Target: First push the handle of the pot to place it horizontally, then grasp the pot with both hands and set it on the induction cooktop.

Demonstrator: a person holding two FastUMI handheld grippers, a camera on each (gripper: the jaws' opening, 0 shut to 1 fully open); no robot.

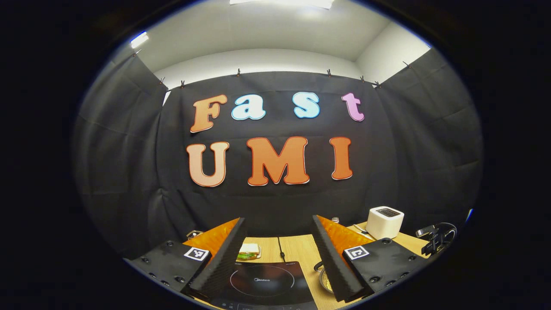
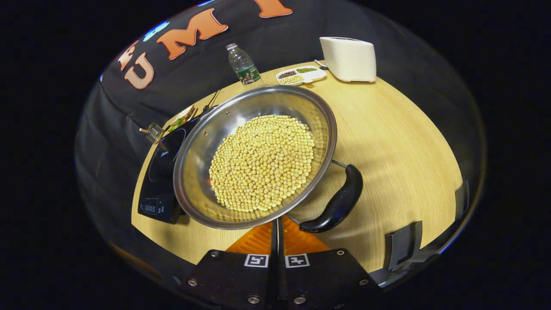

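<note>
**Me:** Starting from the table (image 2: 387,142), pale wood-grain and smooth: the pot (image 2: 254,155) sits on it just right of the induction cooktop (image 2: 165,172), overlapping that edge from where my right gripper looks down. It is a wide, shallow steel bowl, polished and thin-rimmed, heaped with small round yellow beans (image 2: 262,161).

**Partner:** And the handle?

**Me:** The handle (image 2: 338,202) is a dark, glossy, curved grip on two thin wire stems, lying at the pot's near right. My right gripper (image 2: 277,234) has its fingers pressed together with nothing between them, just below the rim. I judge the push is the step in hand: I'd lay the joined fingers flat against the handle's side and sweep slowly, since polished steel should slide easily on this tabletop and a quick shove could spill beans.

**Partner:** Your left?

**Me:** The left gripper (image 1: 280,258) hangs spread wide and empty above the cooktop, whose flat black glass (image 1: 262,282) carries a thin printed ring. The pot's rim (image 1: 322,275) peeks beside my right-hand finger (image 1: 333,258), which has a ribbed face.

**Partner:** Anything else nearby?

**Me:** A rounded white toaster (image 2: 348,58), a clear plastic bottle (image 2: 242,66), and a small divided tray of grains (image 2: 301,75) at the far edge, well apart from the pot.
</note>
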